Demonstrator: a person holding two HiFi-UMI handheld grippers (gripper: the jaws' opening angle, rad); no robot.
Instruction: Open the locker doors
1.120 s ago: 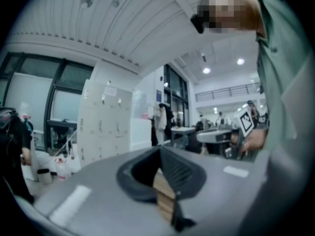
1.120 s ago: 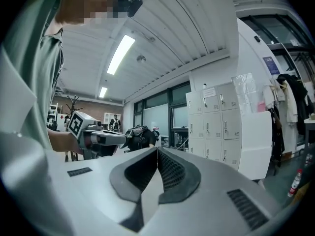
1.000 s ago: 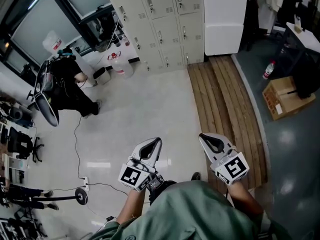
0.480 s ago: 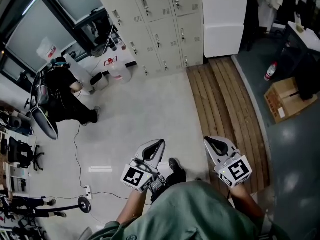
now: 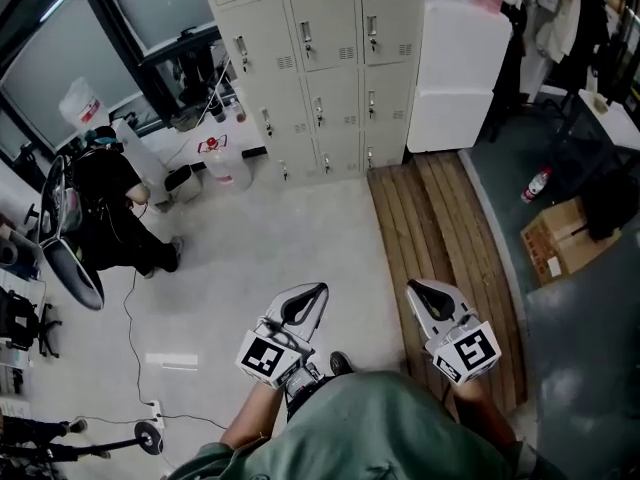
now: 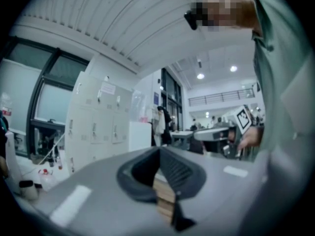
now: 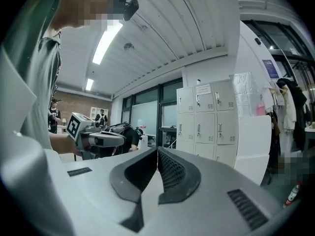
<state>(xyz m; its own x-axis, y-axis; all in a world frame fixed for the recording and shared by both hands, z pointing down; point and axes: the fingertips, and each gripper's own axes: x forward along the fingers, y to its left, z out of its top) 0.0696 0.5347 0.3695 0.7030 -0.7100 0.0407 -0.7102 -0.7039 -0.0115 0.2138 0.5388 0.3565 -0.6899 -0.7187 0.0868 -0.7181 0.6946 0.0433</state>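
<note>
My left gripper and right gripper are both closed and empty. The lockers, doors shut, stand well ahead at the floor's far edge, slightly nearer my left.

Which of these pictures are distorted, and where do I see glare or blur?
Head view: sharp, the lockers lean outward, and there is lamp glare on the floor. Left gripper view: fisheye with dark corners, rather soft. Right gripper view: same fisheye, with the ceiling lamp overexposed.
</note>
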